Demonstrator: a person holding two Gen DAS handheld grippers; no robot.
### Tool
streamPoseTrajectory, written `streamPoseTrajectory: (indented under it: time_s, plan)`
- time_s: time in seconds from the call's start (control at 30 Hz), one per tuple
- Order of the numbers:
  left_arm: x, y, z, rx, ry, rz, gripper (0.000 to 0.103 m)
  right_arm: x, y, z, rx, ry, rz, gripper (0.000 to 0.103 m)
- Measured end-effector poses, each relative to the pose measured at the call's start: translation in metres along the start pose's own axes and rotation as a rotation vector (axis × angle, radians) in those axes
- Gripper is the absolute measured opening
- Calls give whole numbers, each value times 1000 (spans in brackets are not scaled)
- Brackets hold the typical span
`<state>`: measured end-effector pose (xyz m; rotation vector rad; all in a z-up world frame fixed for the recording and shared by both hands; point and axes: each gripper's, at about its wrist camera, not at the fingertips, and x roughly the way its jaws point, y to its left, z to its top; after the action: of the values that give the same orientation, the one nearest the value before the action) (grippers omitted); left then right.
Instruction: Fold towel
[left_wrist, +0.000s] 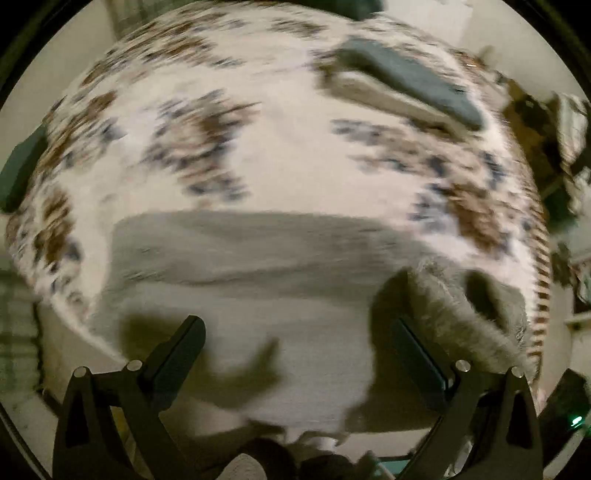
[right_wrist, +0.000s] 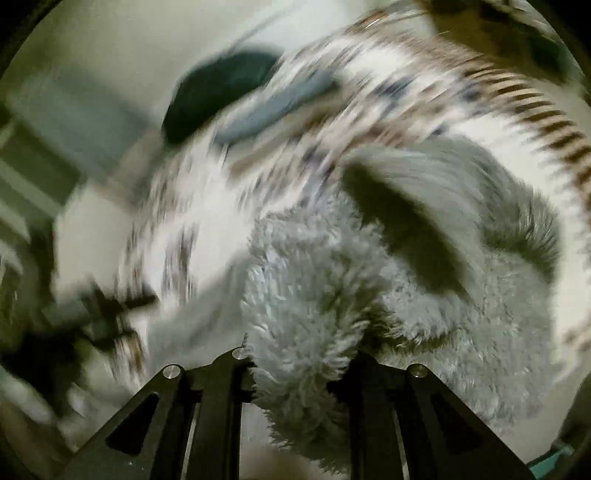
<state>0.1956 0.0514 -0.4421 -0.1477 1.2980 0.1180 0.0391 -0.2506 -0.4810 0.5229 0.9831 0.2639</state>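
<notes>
Two wrist views of a towel fold in progress, both smeared by motion blur. The grey shaggy towel (left_wrist: 258, 295) lies on a bed cover (left_wrist: 280, 147) printed with brown and blue patches; most of it is spread flat in the near part of the left wrist view, while its right-hand portion rises off the cover as a fluffy lifted flap. The left gripper (left_wrist: 295, 354) stands wide apart, its two dark fingers (left_wrist: 177, 354) poised over the flat part of the towel and holding nothing. The right gripper (right_wrist: 299, 373) is closed to a narrow gap on a thick bunch of the towel (right_wrist: 314, 295), whose pile bulges out between and above the jaws; the cloth beyond arches over and casts a dark hollow beneath the raised fold. The step in hand appears to be the carry-over of a gripped edge or corner across the flat part. The next move probably calls for laying that edge squarely on the opposite edge, while the free left gripper steadies or pinches the matching corner; which corner is held cannot be told. Two dark teal cushions or folded cloths (left_wrist: 410, 77) lie well apart at the far side of the cover. No container shows in either view, so there are no contents to report.
</notes>
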Motion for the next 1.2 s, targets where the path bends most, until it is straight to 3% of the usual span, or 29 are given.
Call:
streamPoseTrajectory:
  time_s: [0.07, 0.17, 0.23, 0.27, 0.3, 0.37, 0.47, 0.57, 0.67, 0.73, 0.77, 0.8, 1.0, 1.07, 1.1, 1.17, 1.2]
  plan:
    - [9, 28, -5, -52, 27, 15, 103, 36, 23, -20, -88, 92, -41, 17]
    - [14, 53, -8, -107, 41, 13, 103, 79, 42, -42, -152, 268, -103, 27]
    - [11, 58, -8, -119, 38, -3, 103, 82, 46, -46, -147, 344, -58, 45]
    - [10, 57, -7, -118, 34, -19, 103, 76, 45, -44, -130, 364, -9, 64]
    - [9, 54, -6, -114, 33, -30, 103, 71, 41, -41, -104, 380, 31, 76]
    - [8, 42, -4, -88, 27, -58, 103, 48, 30, -30, -16, 380, 89, 78]
    - [9, 21, -7, -56, 38, -85, 103, 14, 12, -6, 111, 322, 95, 78]
    - [15, 6, -13, -41, 49, -77, 103, 7, -6, 15, 185, 300, -16, 78]
    - [23, -2, -22, -32, 59, -49, 103, 30, -10, 21, 215, 334, -80, 78]
    - [28, 0, -29, -47, 87, -46, 103, 48, -16, 25, 246, 364, -119, 74]
    - [28, 2, -31, -58, 94, -46, 103, 58, -15, 23, 264, 373, -134, 36]
    - [27, 7, -33, -67, 98, -47, 103, 66, -13, 22, 273, 392, -154, 6]
    - [18, 43, -33, -88, 72, -5, 103, 76, 55, 14, 102, 491, -93, 6]
    - [19, 52, -26, -91, 68, 3, 103, 83, 62, 10, 68, 536, -90, 15]
    - [19, 55, -23, -93, 67, -1, 103, 92, 62, 7, 58, 576, -88, 39]
    - [16, 54, -13, -93, 53, -37, 103, 96, 52, 1, 84, 649, -38, 70]
    - [15, 50, -10, -89, 50, -54, 103, 89, 44, 1, 112, 645, -10, 70]
